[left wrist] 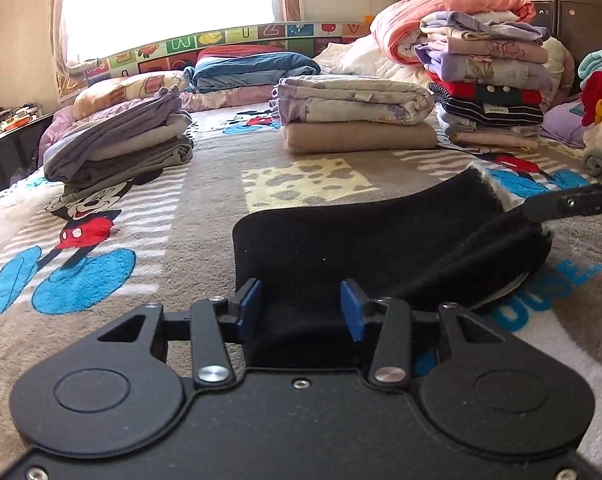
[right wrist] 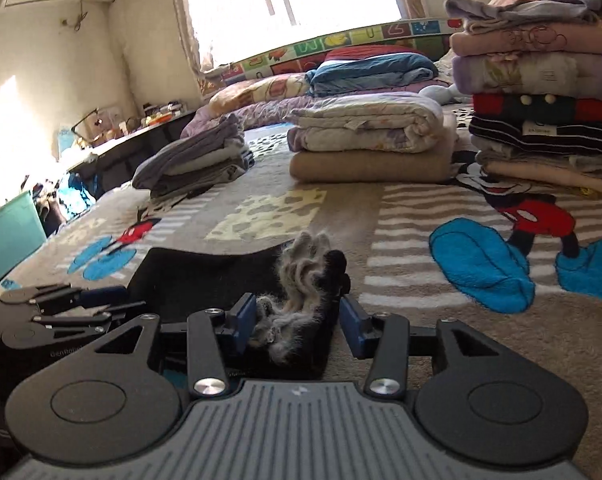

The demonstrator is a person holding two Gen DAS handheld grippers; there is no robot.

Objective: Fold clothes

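Left gripper point(left wrist: 301, 308): low and level over the bed, lower centre of the left view; blue pads point(left wrist: 249, 307) stand apart with the near edge of the garment between them, not pinched.
Right gripper point(right wrist: 297, 320): low over the bed, lower centre of the right view; jaws parted, the garment's furry end lying between the pads without being clamped. In the left view its finger point(left wrist: 569, 202) reaches in from the right edge to the garment's far corner.
Garment point(left wrist: 365, 240): black, with grey fleece lining point(right wrist: 301, 272) showing at one end; lies on the blanket at frame centre, partly folded, right end lifted and curled.
Blanket point(left wrist: 205, 216): grey-brown with cartoon mouse figures; blue letters "OUSE" readable at lower right of the left view.
Stack point(left wrist: 489, 76): folded clothes, upper right; a small white label on the striped piece, text too small to read.
Quilt point(left wrist: 353, 102): folded on a tan blanket, upper centre.
Grey pile point(left wrist: 121, 140): folded, left of centre.
Mat point(left wrist: 229, 42): coloured letter tiles under the window; "Z" and "U" legible.
Gripper body: faint embossed lettering at left of the right view, not fully readable.
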